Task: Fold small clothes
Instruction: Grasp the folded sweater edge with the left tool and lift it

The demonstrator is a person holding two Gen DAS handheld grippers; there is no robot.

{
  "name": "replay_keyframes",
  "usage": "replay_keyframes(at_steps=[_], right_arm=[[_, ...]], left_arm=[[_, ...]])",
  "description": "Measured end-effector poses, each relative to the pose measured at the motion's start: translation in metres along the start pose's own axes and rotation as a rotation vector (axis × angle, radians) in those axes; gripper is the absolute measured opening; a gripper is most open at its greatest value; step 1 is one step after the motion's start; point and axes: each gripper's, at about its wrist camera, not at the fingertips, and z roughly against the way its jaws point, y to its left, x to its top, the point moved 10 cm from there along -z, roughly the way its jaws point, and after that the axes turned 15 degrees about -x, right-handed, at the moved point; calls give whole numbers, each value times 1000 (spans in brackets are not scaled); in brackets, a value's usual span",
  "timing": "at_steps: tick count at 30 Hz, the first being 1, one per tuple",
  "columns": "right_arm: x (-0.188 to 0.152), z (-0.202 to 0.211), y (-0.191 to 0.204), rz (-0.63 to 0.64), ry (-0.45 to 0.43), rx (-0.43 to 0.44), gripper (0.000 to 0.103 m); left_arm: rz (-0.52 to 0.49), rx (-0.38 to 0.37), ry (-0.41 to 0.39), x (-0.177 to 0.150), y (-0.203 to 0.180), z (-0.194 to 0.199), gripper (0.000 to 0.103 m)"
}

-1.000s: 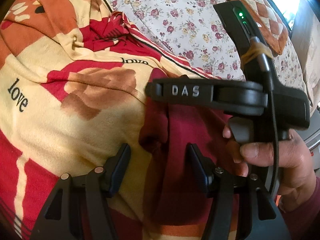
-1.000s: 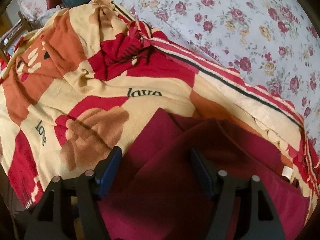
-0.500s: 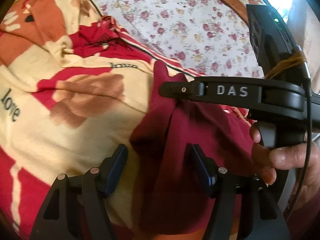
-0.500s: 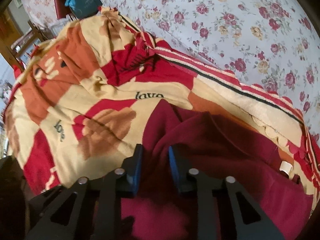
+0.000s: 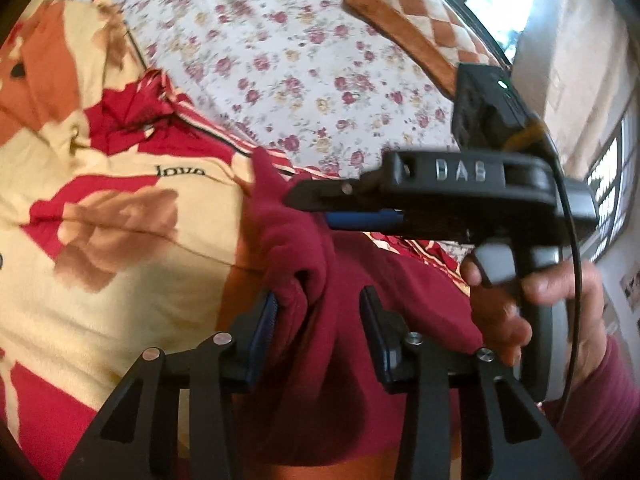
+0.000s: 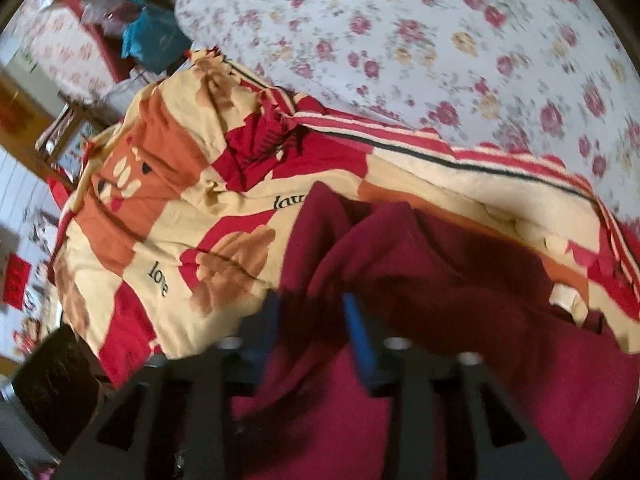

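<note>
A maroon fleece garment (image 5: 400,280) lies crumpled on a cream, red and orange blanket (image 5: 120,300). My left gripper (image 5: 320,320) is open low over it. A raised hump of the cloth sits between its fingers and touches the left pad (image 5: 266,328). In the left wrist view my right gripper (image 5: 308,206) comes in from the right, held by a hand (image 5: 552,288), at the peak of a lifted fold. In the right wrist view the right gripper (image 6: 312,320) has that fold of the garment (image 6: 420,280) between its blue pads, and its jaws are opening. The picture there is blurred.
The blanket (image 6: 180,200) covers part of a bed with a white floral sheet (image 6: 440,40). An orange checked cushion (image 5: 420,20) lies at the far end. A white label (image 6: 564,300) shows at the garment's right edge. Beyond the bed's left side are furniture and a blue bag (image 6: 148,40).
The right gripper closed on a fold of the garment and rose with it; its pads now stand slightly wider. The left gripper's fingers are closer together, with a cloth hump between them.
</note>
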Motion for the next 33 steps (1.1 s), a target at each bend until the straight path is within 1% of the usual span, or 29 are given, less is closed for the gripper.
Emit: replay_keyframes(at_steps=[1,3,6,9,12,15,17,18,19,20,21,22,24,27,30,33], right_arm=[[0,0,-2,-9,7,-7,68],[1,-2,-6,-22,10,-34,69],[4,-11,-7,-36,26,-53,73],[8,-23,2,-36,57,-54,75],[12,-35,15,-5,75,-69,77],[13,-49,20,37,91,-130,76],[13,-53,18,64,81,-168,60],[14,-51,15,67,61,-179,42],[15,-47,12,68,27,-180,35],[15,-42,10,65,5,-161,32],[15,-39,8,59,-5,-148,27],[13,-34,5,52,-17,-136,25],[13,-26,1,49,-31,-123,24],[12,-14,-4,39,-47,-105,23],[10,-6,-6,33,-56,-89,23],[7,-5,-10,13,-51,-74,23]], left_arm=[[-8,4,7,-1,-1,-1,21],[-7,3,11,-1,-2,-1,21],[6,1,11,0,0,-2,21],[1,3,16,-1,0,-2,21],[-8,2,22,-2,-1,-3,21],[-6,5,30,-4,0,-4,21],[-3,15,37,-5,2,-4,21],[-2,23,42,-5,3,-4,21],[9,32,49,-5,5,-5,21],[18,40,54,-6,7,-4,21],[34,59,64,-6,12,-5,24],[47,69,69,-7,15,-4,28],[77,83,62,-6,21,-2,33],[105,105,45,-6,29,2,41],[115,105,57,-9,30,-1,42],[84,121,77,-12,26,-6,42]])
